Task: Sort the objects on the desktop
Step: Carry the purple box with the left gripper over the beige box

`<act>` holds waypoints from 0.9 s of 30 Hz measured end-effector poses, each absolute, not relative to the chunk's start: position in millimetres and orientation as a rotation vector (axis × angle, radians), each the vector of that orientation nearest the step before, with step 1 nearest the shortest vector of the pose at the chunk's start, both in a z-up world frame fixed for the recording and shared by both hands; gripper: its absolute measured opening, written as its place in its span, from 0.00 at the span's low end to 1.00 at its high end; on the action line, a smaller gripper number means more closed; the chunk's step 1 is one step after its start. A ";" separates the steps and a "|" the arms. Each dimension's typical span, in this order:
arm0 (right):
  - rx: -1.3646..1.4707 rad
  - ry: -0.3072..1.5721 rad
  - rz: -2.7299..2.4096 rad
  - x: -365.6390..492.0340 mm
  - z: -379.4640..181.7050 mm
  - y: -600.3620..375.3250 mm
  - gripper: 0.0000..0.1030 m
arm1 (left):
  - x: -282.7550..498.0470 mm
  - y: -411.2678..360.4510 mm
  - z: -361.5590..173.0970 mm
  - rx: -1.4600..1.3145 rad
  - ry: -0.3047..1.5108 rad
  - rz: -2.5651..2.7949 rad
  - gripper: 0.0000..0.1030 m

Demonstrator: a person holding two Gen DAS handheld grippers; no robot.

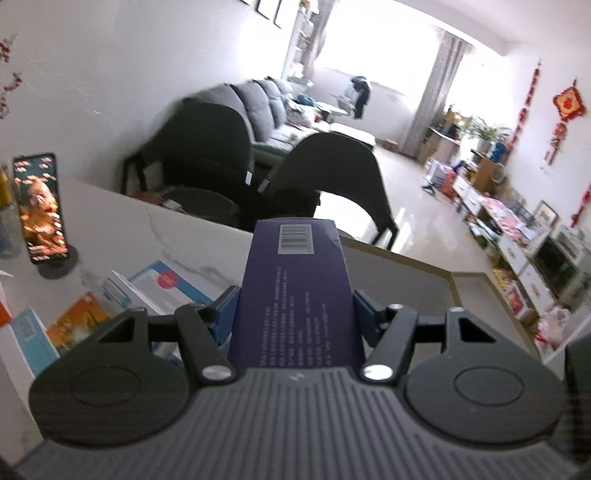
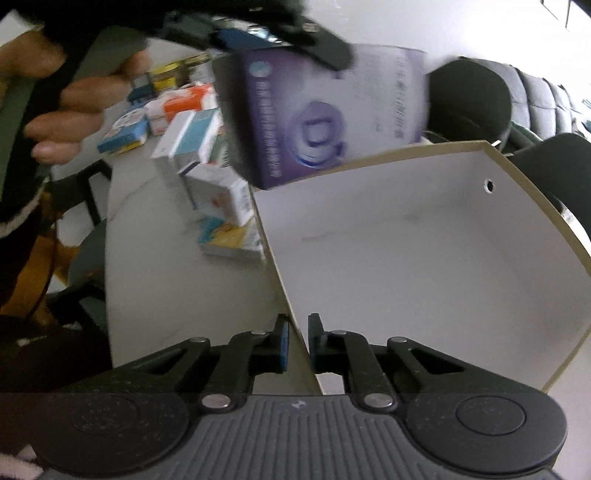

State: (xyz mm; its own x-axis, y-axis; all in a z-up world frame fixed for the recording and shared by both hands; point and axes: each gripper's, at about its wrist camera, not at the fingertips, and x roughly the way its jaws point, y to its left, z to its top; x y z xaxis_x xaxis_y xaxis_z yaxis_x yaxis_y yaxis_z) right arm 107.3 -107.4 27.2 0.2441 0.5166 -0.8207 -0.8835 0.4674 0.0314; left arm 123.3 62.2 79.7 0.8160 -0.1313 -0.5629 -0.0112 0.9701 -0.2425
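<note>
My left gripper (image 1: 293, 310) is shut on a purple box (image 1: 295, 295) with a barcode on its end and holds it in the air over the far edge of an open white cardboard box (image 1: 399, 277). In the right wrist view the purple box (image 2: 325, 114) hangs blurred above the white box's (image 2: 424, 251) far left corner, held by the left gripper (image 2: 280, 33). My right gripper (image 2: 297, 341) is shut on the near left wall of the white box, one finger inside and one outside. The white box looks bare inside.
Several small packets and cartons (image 2: 192, 144) lie piled on the marble table (image 2: 166, 280) left of the white box; some show in the left wrist view (image 1: 147, 291). A phone on a stand (image 1: 40, 206) is at the far left. Dark chairs (image 1: 332, 173) stand beyond the table.
</note>
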 end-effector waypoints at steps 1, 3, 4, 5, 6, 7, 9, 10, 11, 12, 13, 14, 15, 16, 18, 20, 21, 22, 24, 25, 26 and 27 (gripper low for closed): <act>-0.505 0.878 1.023 102.0 27.4 -107.3 0.10 | 123.3 60.1 78.5 -0.238 0.622 -0.078 0.61; -0.515 0.873 1.044 93.3 28.0 -107.9 0.09 | 123.1 55.2 76.1 -0.225 0.631 -0.096 0.61; -0.515 0.872 1.052 90.3 28.6 -108.4 0.09 | 122.9 52.2 74.8 -0.215 0.633 -0.102 0.61; -0.514 0.872 1.057 87.8 29.4 -109.9 0.08 | 122.3 48.9 74.0 -0.201 0.631 -0.104 0.61; -0.516 0.871 1.061 85.7 30.0 -110.7 0.08 | 121.7 45.6 73.6 -0.184 0.629 -0.104 0.61; -0.520 0.869 1.062 83.6 30.9 -111.6 0.08 | 121.4 42.6 73.4 -0.172 0.629 -0.105 0.61; -0.530 0.868 1.069 79.8 32.5 -113.2 0.08 | 121.6 39.9 72.8 -0.174 0.640 -0.125 0.61; -0.535 0.868 1.075 77.9 33.3 -114.1 0.08 | 122.0 38.9 72.2 -0.181 0.648 -0.139 0.61; -0.543 0.868 1.085 75.6 34.2 -115.4 0.08 | 122.7 37.3 71.4 -0.184 0.654 -0.152 0.61; -0.550 0.868 1.097 73.0 35.0 -116.7 0.08 | 123.6 35.0 70.6 -0.181 0.659 -0.160 0.61; -0.557 0.867 1.106 70.4 36.0 -118.1 0.08 | 124.5 32.8 69.8 -0.178 0.663 -0.168 0.61; -0.557 0.865 1.109 68.1 37.4 -119.7 0.09 | 125.7 29.6 69.1 -0.170 0.666 -0.173 0.61; -0.546 0.856 1.101 66.6 39.7 -123.1 0.10 | 127.8 25.2 68.4 -0.158 0.670 -0.178 0.61; -0.521 0.838 1.072 65.7 44.3 -128.8 0.18 | 130.4 20.5 67.5 -0.145 0.675 -0.185 0.61; -0.472 0.801 1.015 63.8 53.5 -140.2 0.43 | 136.0 10.7 65.4 -0.122 0.688 -0.201 0.61; -0.412 0.755 0.937 62.2 65.4 -154.5 0.72 | 141.9 1.9 62.5 -0.113 0.706 -0.217 0.61; -0.377 0.731 0.895 61.5 72.3 -162.9 0.74 | 144.7 -2.2 60.9 -0.109 0.714 -0.223 0.61; -0.334 0.713 0.865 60.9 79.2 -172.5 0.75 | 147.9 -7.1 59.0 -0.104 0.721 -0.228 0.61; -0.271 0.680 0.808 58.8 90.0 -190.0 0.77 | 153.1 -16.8 55.8 -0.089 0.732 -0.236 0.61; -0.250 0.663 0.775 57.5 94.3 -197.7 0.81 | 155.2 -21.5 54.0 -0.081 0.737 -0.240 0.61; -0.241 0.650 0.739 56.5 97.0 -204.0 0.82 | 157.5 -26.3 51.9 -0.074 0.743 -0.244 0.61; -0.232 0.640 0.707 55.8 99.1 -209.9 0.82 | 159.8 -30.7 49.8 -0.070 0.750 -0.248 0.61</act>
